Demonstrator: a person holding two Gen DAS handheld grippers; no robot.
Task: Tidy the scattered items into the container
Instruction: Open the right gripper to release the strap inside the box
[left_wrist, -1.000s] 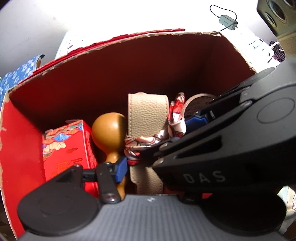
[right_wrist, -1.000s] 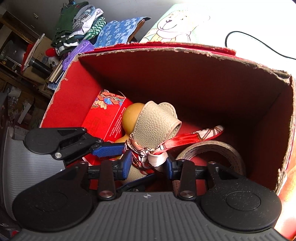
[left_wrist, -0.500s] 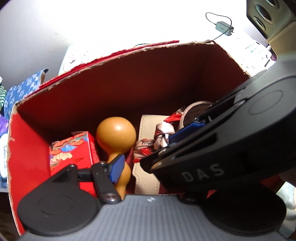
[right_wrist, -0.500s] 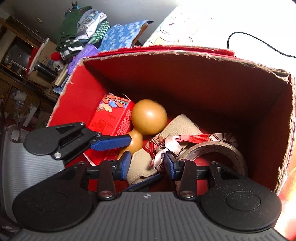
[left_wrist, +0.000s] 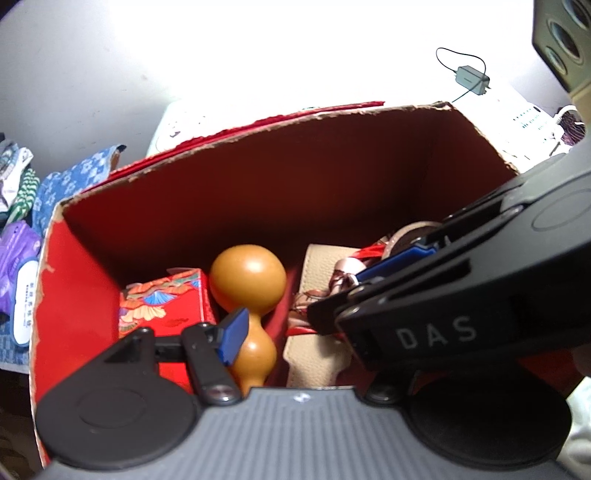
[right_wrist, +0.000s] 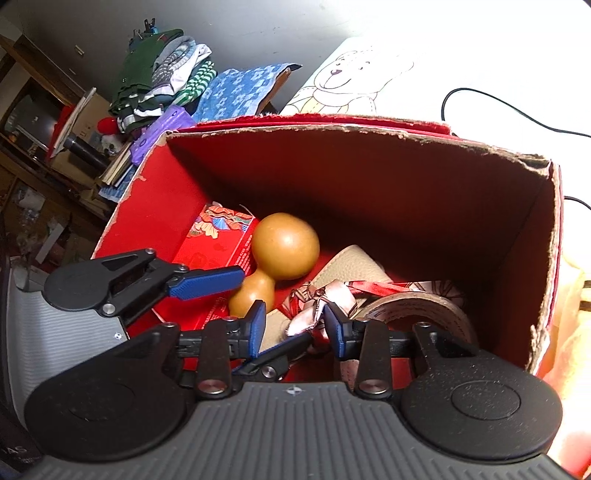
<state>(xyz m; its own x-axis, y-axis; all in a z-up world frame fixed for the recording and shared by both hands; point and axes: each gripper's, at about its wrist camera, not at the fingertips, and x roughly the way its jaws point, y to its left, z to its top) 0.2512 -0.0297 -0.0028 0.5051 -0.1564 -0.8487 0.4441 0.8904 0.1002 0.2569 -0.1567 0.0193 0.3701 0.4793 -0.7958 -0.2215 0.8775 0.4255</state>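
Here, a red cardboard box (right_wrist: 155, 206) with torn, ragged upper edges stands on a pale cloth printed with a bear drawing (right_wrist: 347, 81); the cloth is strongly overexposed. A black cable (right_wrist: 491, 107) runs over the cloth beyond the far right corner of the box. Left of the box, folded clothes (right_wrist: 162, 74) are piled above a blue patterned fabric (right_wrist: 240, 92), with dim shelving and clutter behind them.

Inside the box, along the left wall, lies a small red carton (right_wrist: 218, 240) with a floral print. Touching its right side is an orange-brown gourd (right_wrist: 284, 245), the large bulb toward the far wall. Right of the gourd lies a beige leather strap (right_wrist: 354, 266) with a red-and-white patterned ribbon (right_wrist: 321, 299) across it. A roll of brown tape (right_wrist: 417, 306) rests at the right wall.

The right hand-held gripper (right_wrist: 293, 325) has its blue pads spread apart, one on either side of the ribbon, not clamping it. The left hand-held gripper (right_wrist: 255, 306) reaches in from the left; one blue finger (left_wrist: 232, 334) sits beside the gourd, the other lies under the right unit, spread wide and empty.
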